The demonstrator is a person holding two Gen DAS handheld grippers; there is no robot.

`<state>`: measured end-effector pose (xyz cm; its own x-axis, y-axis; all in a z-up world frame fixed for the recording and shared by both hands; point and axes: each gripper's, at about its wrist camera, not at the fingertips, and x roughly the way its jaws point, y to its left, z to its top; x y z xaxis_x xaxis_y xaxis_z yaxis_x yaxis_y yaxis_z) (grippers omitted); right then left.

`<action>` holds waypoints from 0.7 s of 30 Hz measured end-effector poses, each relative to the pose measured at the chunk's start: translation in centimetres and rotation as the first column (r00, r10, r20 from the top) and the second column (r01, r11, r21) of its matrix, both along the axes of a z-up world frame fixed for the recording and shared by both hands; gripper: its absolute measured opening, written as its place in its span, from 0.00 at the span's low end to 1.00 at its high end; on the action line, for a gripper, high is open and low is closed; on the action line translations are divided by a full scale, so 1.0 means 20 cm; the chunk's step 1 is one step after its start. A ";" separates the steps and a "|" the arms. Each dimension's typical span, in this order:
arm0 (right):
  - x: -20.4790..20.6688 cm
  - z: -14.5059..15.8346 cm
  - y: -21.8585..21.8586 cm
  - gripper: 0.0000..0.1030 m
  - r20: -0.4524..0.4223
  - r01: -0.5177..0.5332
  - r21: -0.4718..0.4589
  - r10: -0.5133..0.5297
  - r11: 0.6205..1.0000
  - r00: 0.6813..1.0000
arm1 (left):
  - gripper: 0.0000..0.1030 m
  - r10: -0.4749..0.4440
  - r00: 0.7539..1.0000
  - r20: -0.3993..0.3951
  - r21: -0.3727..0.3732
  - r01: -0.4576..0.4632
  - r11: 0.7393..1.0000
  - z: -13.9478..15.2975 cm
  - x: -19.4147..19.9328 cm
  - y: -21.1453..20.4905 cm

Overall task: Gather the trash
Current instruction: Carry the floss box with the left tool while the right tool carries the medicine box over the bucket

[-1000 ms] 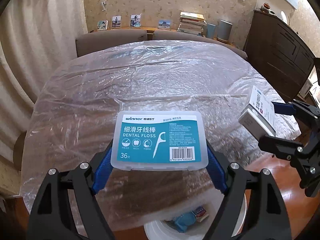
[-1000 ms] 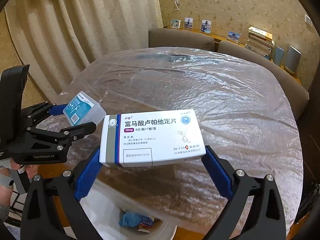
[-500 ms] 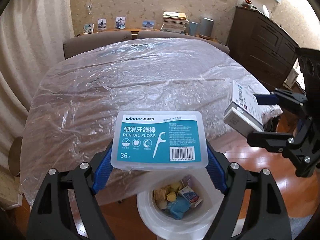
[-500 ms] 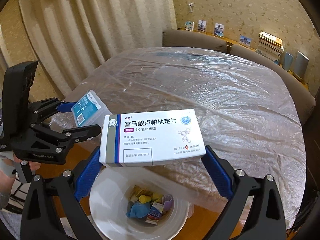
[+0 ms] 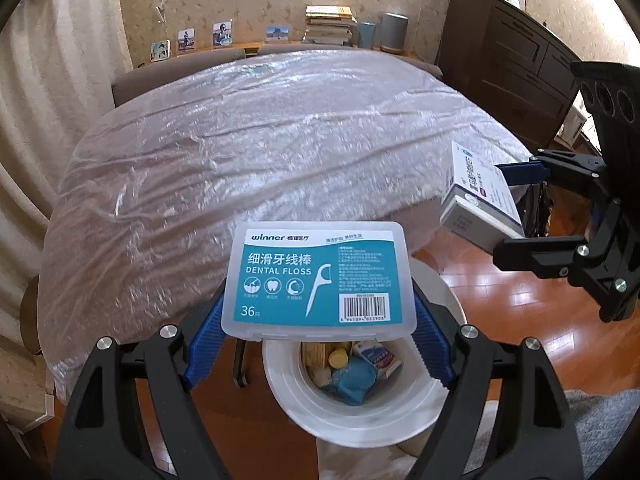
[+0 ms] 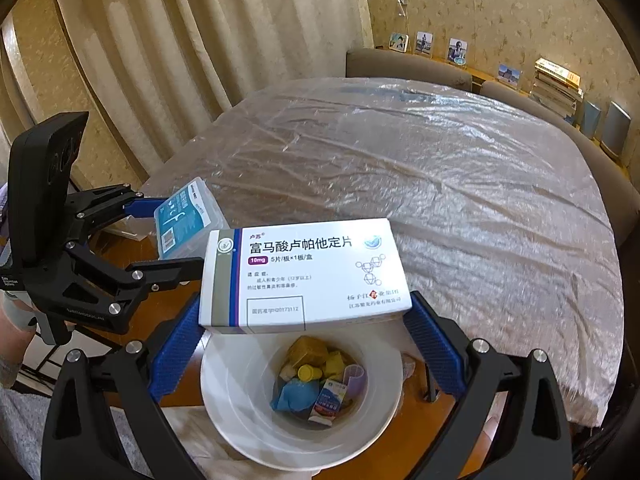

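Note:
My left gripper (image 5: 318,316) is shut on a clear dental floss box (image 5: 318,278) with a teal label, held above the white trash bin (image 5: 400,412). My right gripper (image 6: 304,320) is shut on a white medicine box (image 6: 304,276) with a blue stripe, held over the same bin (image 6: 240,412). The bin holds several pieces of trash, blue, yellow and a small carton. The right gripper and medicine box (image 5: 480,208) show at the right of the left wrist view. The left gripper and floss box (image 6: 188,216) show at the left of the right wrist view.
A table covered in crinkled clear plastic (image 5: 260,152) lies just beyond the bin. Chairs (image 6: 404,66) stand at its far side. A dark wooden cabinet (image 5: 504,52) is at the right. A shelf with photos and books (image 5: 328,26) runs along the back wall. Curtains (image 6: 200,40) hang at the left.
Both grippers have pulled back from the table with their boxes. The white bin has come into fuller view beneath them.

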<state>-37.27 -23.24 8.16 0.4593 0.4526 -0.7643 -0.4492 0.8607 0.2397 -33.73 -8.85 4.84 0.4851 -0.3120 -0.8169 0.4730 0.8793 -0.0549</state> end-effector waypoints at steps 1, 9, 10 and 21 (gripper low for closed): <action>-0.01 -0.01 0.00 0.92 -0.004 0.000 -0.001 0.000 1.000 1.000 | 0.80 -0.002 1.000 -0.007 0.000 0.002 1.000 -0.01 -0.01 0.00; -0.11 -0.08 0.00 0.92 -0.059 -0.019 -0.008 0.019 1.000 0.998 | 0.80 -0.010 0.998 -0.069 0.028 0.012 1.000 -0.12 -0.10 -0.04; -0.12 -0.09 0.00 0.92 -0.065 -0.021 -0.011 0.021 1.000 0.998 | 0.80 -0.009 0.997 -0.075 0.027 0.011 1.000 -0.14 -0.11 -0.05; -0.20 -0.23 0.03 0.92 -0.126 -0.024 -0.031 0.020 0.999 0.992 | 0.80 0.039 0.991 -0.124 0.057 -0.032 0.998 -0.31 -0.15 -0.06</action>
<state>-41.32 -22.70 3.54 0.3491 0.4357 -0.8296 -0.4363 0.8591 0.2675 -36.76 -10.11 -1.38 0.3881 -0.2491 -0.8873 0.4335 0.8990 -0.0627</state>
